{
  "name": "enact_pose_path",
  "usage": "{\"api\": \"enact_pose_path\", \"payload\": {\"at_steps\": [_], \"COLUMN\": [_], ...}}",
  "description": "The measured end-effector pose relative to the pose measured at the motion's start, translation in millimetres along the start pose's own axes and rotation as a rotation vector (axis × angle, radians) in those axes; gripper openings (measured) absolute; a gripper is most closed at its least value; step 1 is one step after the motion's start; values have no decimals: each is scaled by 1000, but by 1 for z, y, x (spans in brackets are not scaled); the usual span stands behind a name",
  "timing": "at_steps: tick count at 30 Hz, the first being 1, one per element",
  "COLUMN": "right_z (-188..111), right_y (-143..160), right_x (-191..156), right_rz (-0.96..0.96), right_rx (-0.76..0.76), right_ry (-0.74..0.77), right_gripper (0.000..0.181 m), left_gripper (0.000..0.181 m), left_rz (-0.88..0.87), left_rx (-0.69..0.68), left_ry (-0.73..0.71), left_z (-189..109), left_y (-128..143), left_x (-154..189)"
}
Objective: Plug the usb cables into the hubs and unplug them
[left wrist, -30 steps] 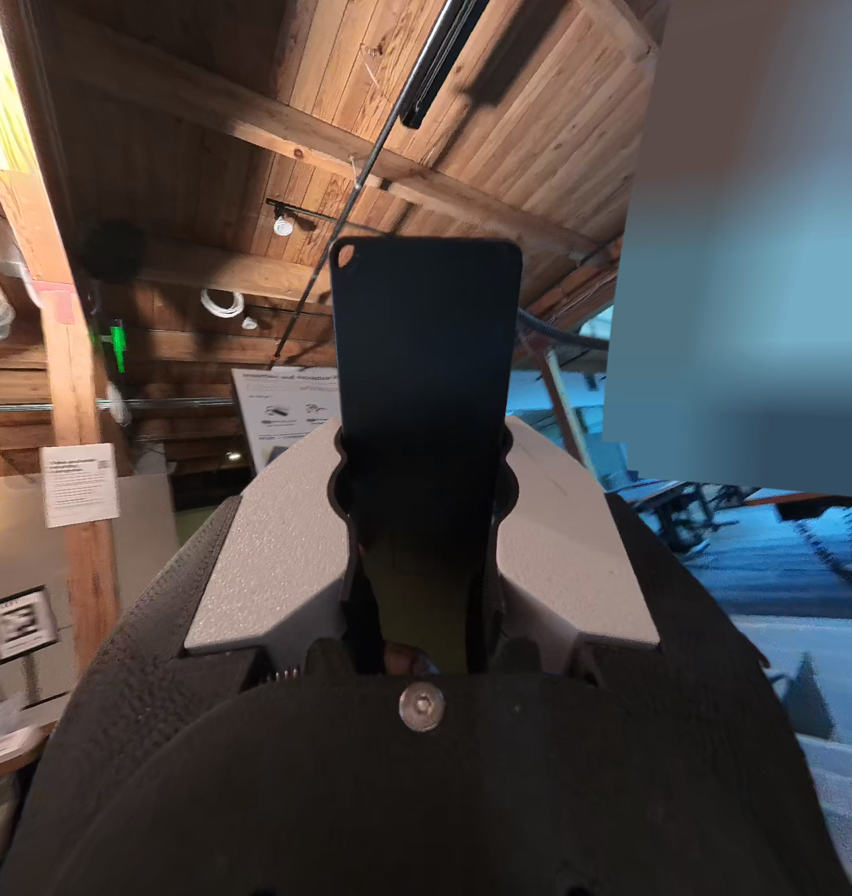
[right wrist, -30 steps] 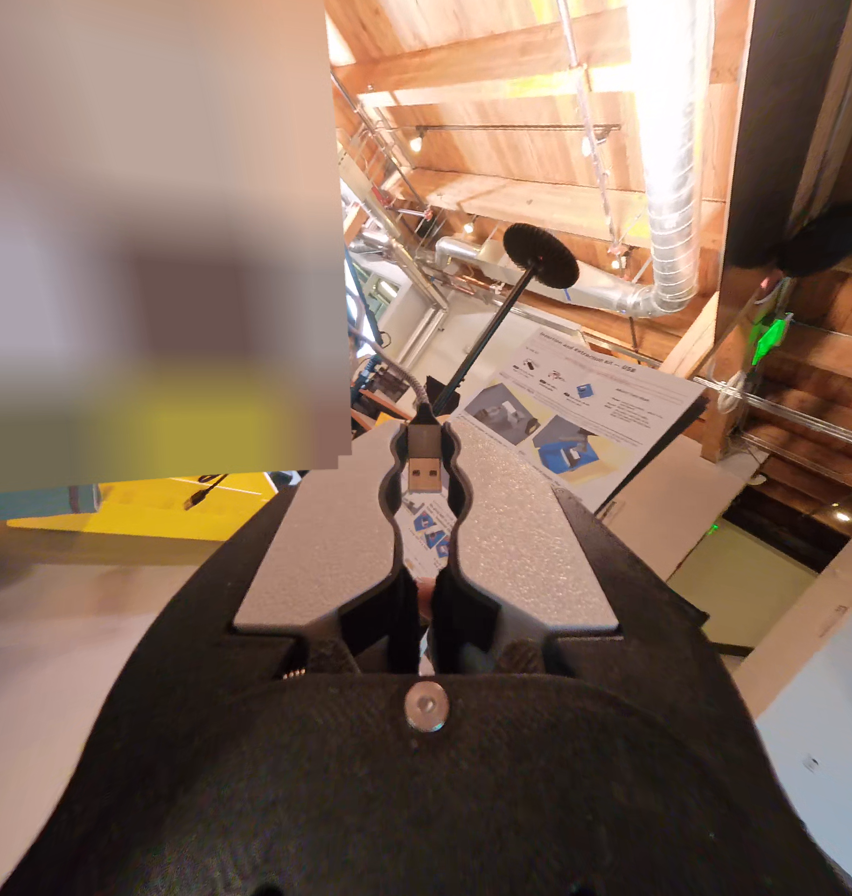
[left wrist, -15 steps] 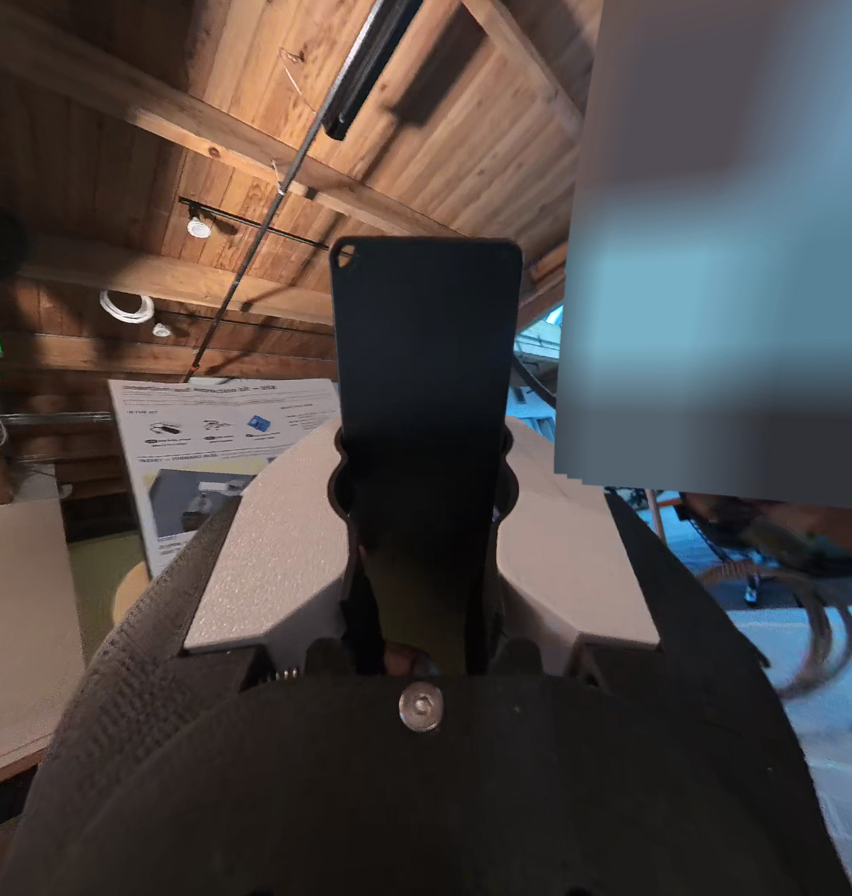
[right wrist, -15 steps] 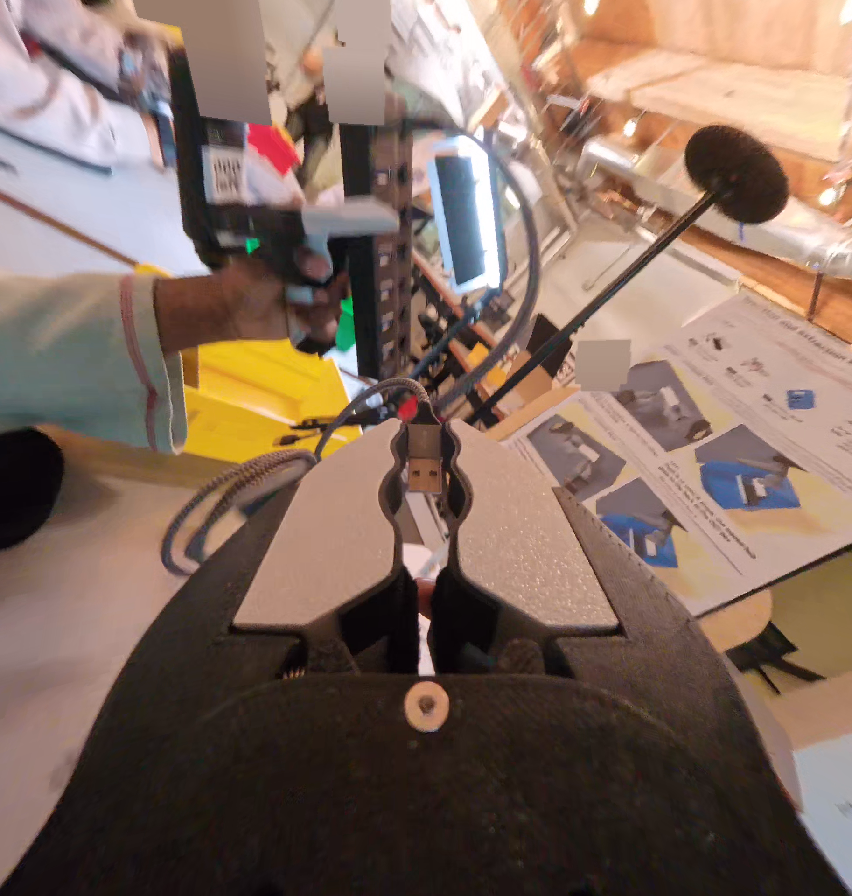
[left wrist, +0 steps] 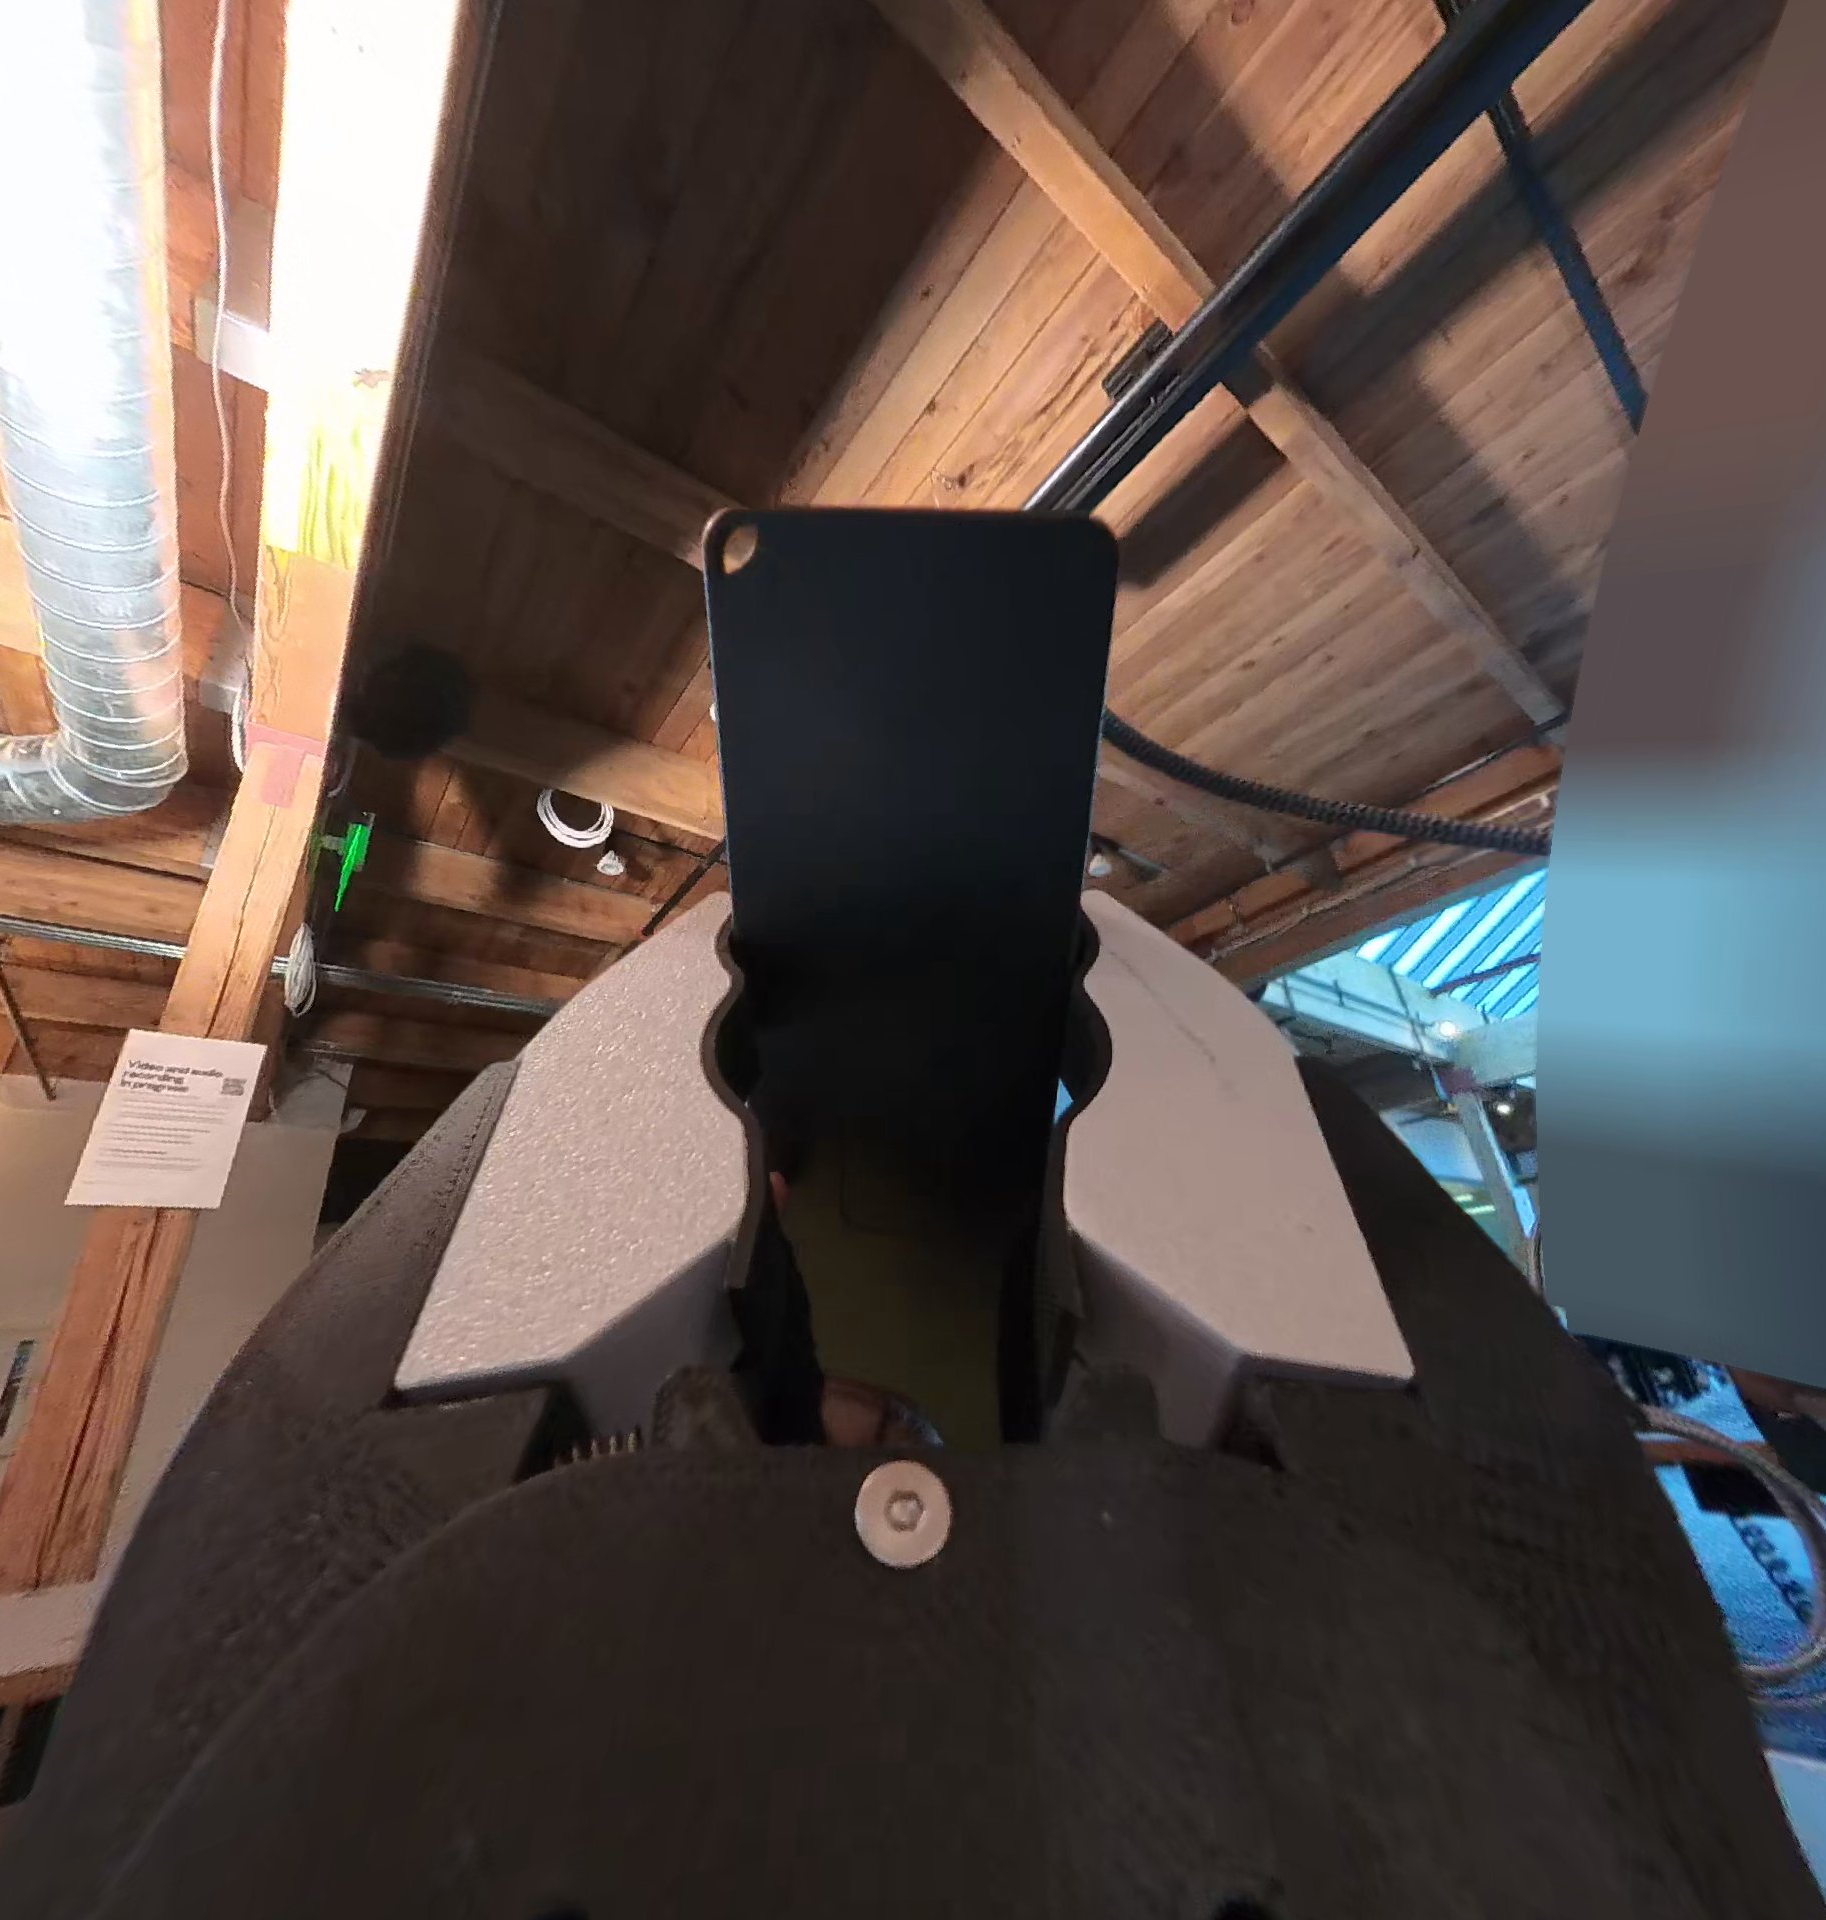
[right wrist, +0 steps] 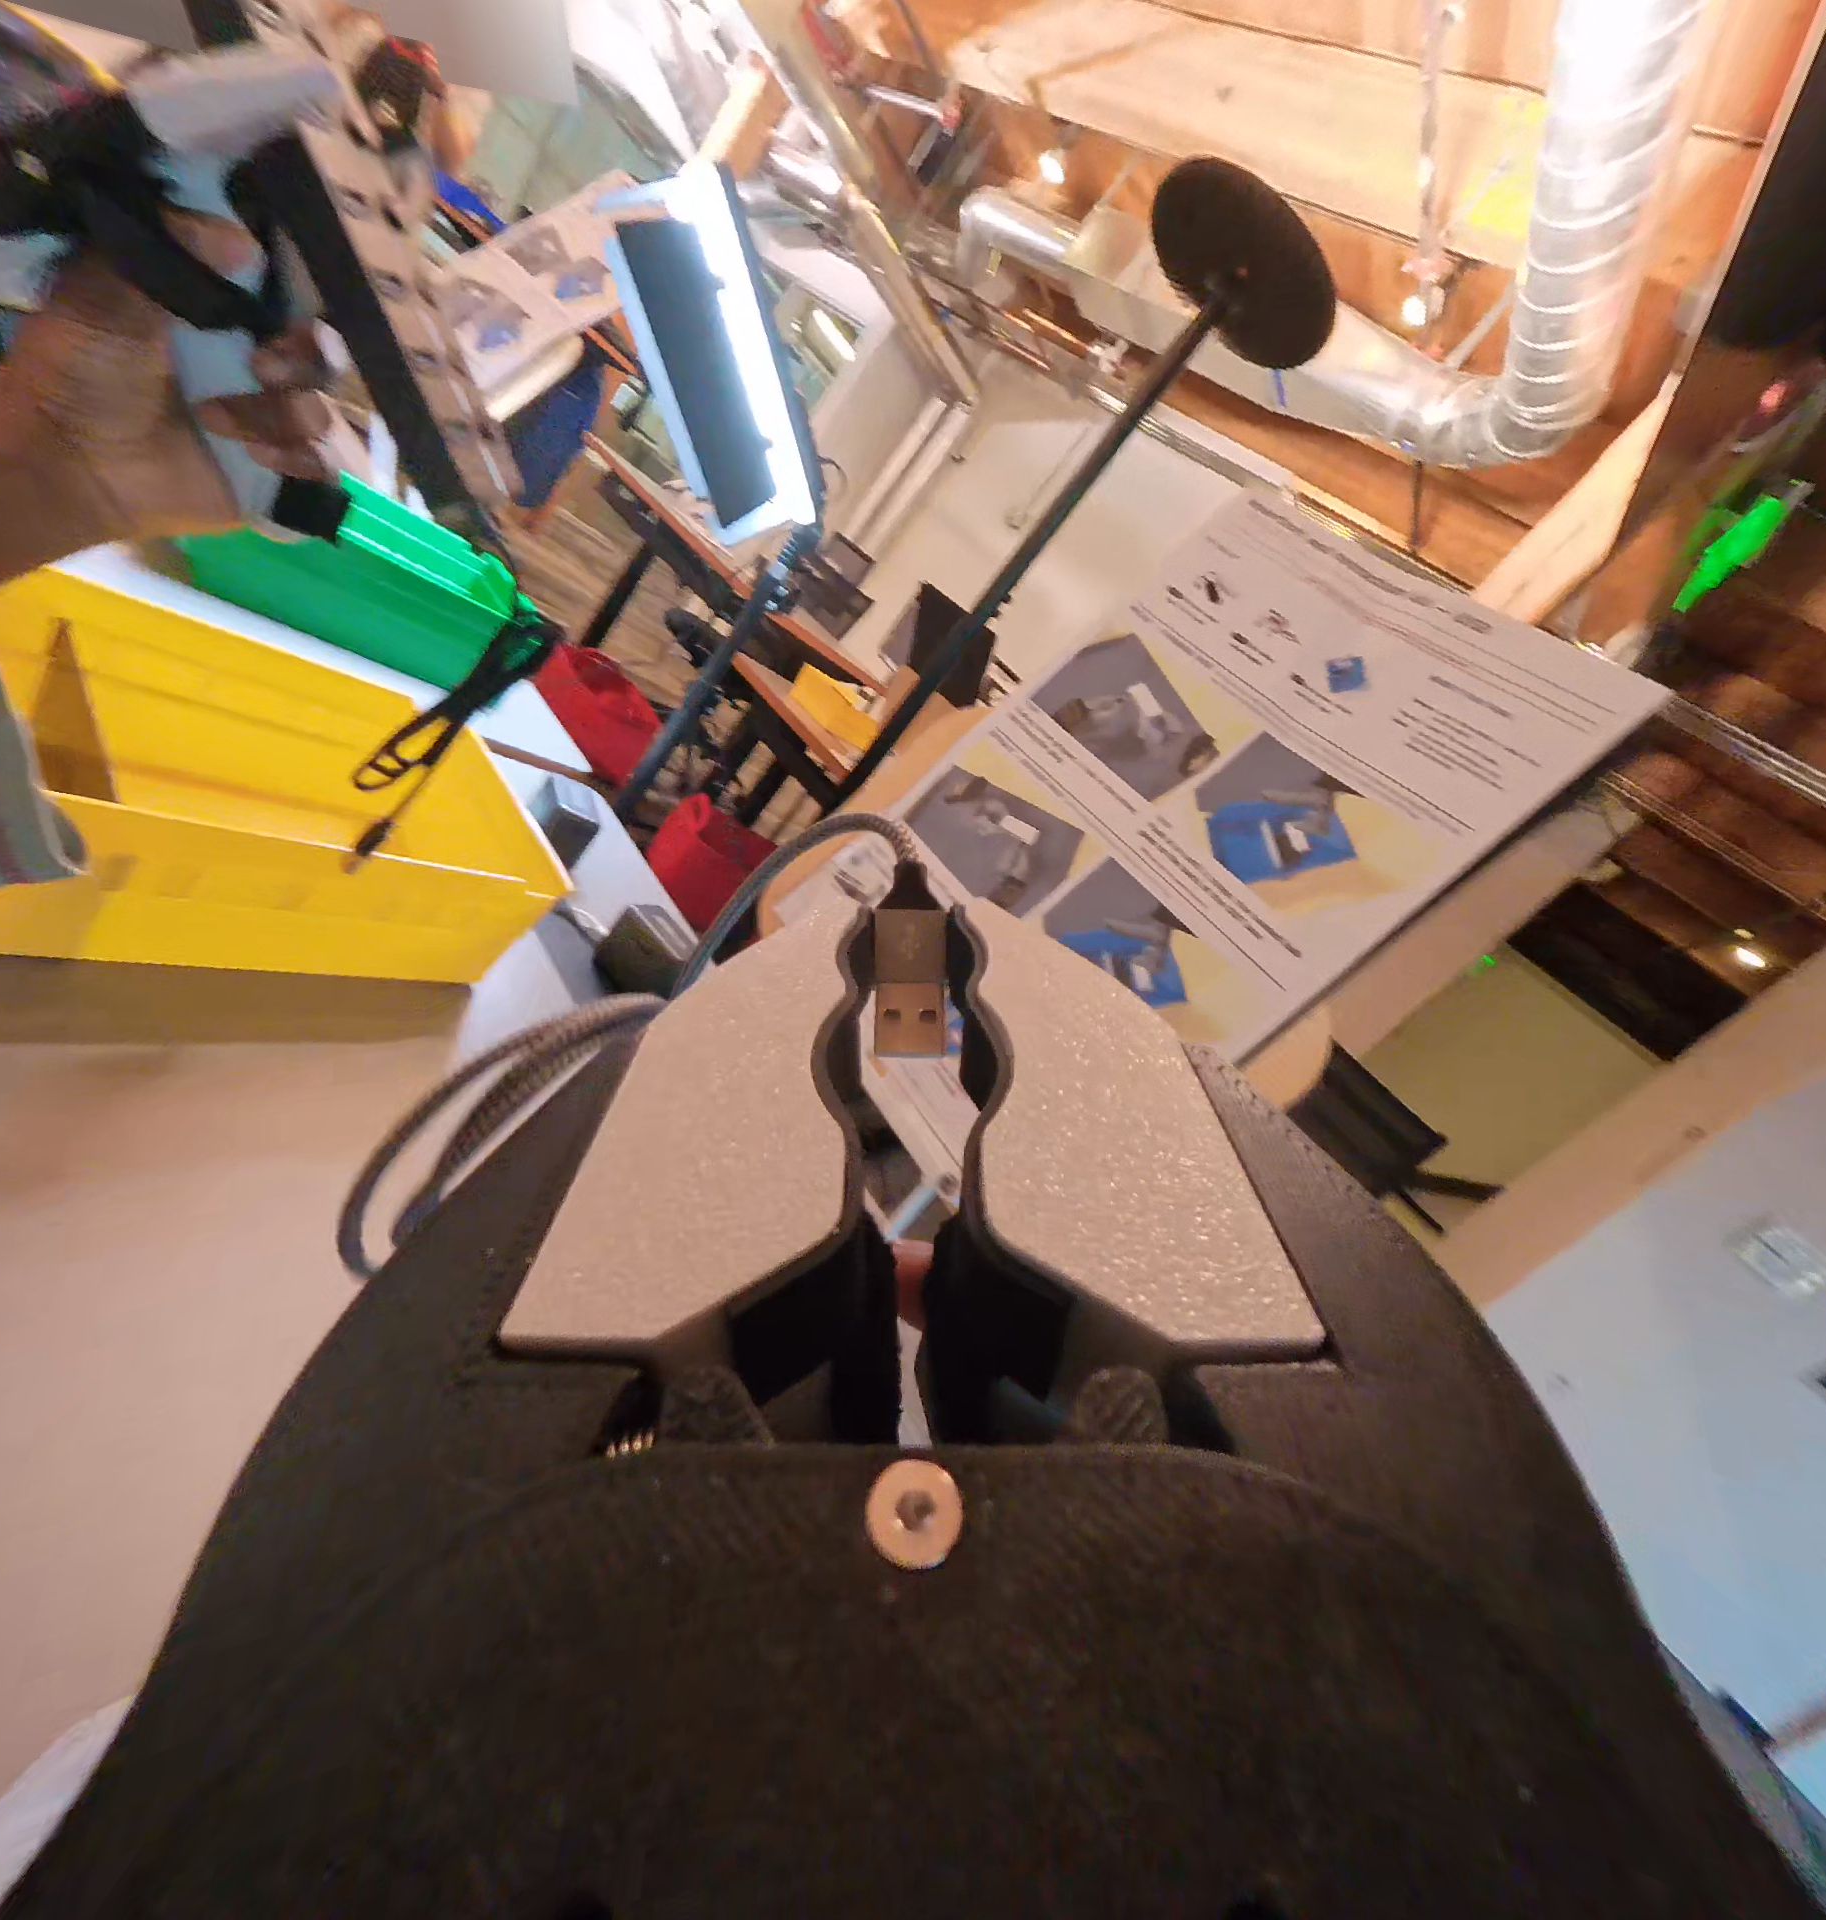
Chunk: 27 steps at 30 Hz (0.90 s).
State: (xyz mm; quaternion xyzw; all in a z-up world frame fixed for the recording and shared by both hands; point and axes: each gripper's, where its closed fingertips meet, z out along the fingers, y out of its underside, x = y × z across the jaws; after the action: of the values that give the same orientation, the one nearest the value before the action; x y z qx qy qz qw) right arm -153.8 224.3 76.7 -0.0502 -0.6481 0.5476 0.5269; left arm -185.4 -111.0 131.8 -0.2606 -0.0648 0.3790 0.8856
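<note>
Both grippers: black textured 3D-printed body, grey speckled fingers (right wrist: 701,1122) w/ wavy inner edges, one silver hex screw (right wrist: 913,1510).

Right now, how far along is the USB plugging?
Done: both pieces are picked up. The left gripper is shut on the hub; the right gripper is shut on the plug, its cable trailing left. In hand: both are raised, apart. Left: mating them, then unplugging.

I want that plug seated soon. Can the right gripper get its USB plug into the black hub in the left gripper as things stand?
Probably not yet: the right gripper holds the USB plug metal end toward the camera, and the black hub shows no port.
</note>
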Motion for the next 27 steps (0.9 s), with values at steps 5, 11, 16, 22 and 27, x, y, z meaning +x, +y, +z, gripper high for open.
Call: {"api": "enact_pose_path", "payload": {"at_steps": [5, 11, 16, 22, 27], "right_z": [-23, -60, -77, -91, -112], "right_y": [16, 48, 74, 106, 100], "right_x": [33, 60, 61, 57, 54], "right_rz": [-25, -92, -81, -71, -39], "right_rx": [-123, -366, -508, -688, -722], "right_ry": [181, 329, 309, 262, 268], "right_gripper": [14, 14, 14, 14, 14], "left_gripper": [57, 57, 57, 57, 56], "left_rz": [-3, 35, 51, 60, 47], "left_rx": [5, -40, -73, -109, -115], "left_ry": [2, 25, 55, 86, 99], "left_z": [1, 6, 11, 16, 17], "left_y": [-4, 2, 10, 21, 26], "left_x": [1, 11, 21, 30, 33]}}
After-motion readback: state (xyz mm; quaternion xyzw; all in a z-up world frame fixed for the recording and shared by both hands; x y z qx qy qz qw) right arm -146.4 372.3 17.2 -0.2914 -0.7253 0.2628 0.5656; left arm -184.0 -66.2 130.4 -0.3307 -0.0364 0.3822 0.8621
